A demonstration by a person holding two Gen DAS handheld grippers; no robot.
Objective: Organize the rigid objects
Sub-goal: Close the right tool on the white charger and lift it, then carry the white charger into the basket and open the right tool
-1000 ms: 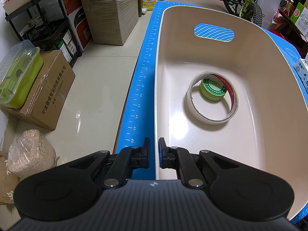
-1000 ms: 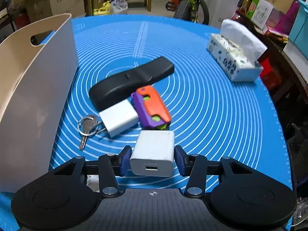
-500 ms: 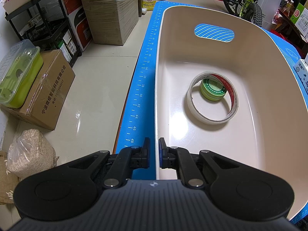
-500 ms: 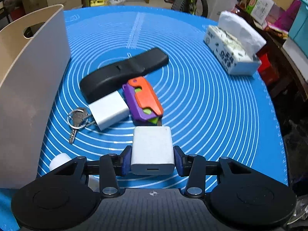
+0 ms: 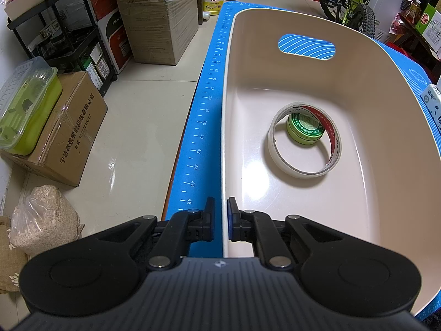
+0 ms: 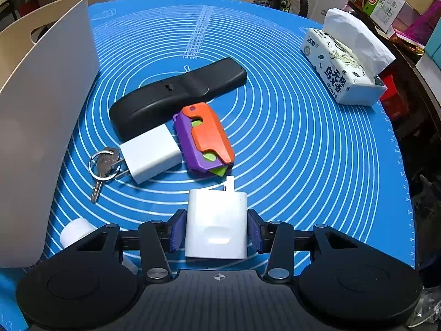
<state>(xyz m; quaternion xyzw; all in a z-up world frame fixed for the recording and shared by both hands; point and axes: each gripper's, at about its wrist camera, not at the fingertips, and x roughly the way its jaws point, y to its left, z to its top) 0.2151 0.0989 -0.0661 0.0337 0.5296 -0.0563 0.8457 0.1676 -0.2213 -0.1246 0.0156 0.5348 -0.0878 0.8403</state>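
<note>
- Right gripper [image 6: 217, 230] pinches the charger [image 6: 216, 224] above the mat [image 6: 303, 151], ready for transfer to the bin [image 5: 358, 82].
- Left gripper [image 5: 220, 219] clamps the bin wall, steadying it.

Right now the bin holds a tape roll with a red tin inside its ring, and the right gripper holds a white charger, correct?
Not quite: the tin is green, as the left wrist view shows. It sits inside the tape roll in the bin; the right gripper does hold the white charger.
</note>
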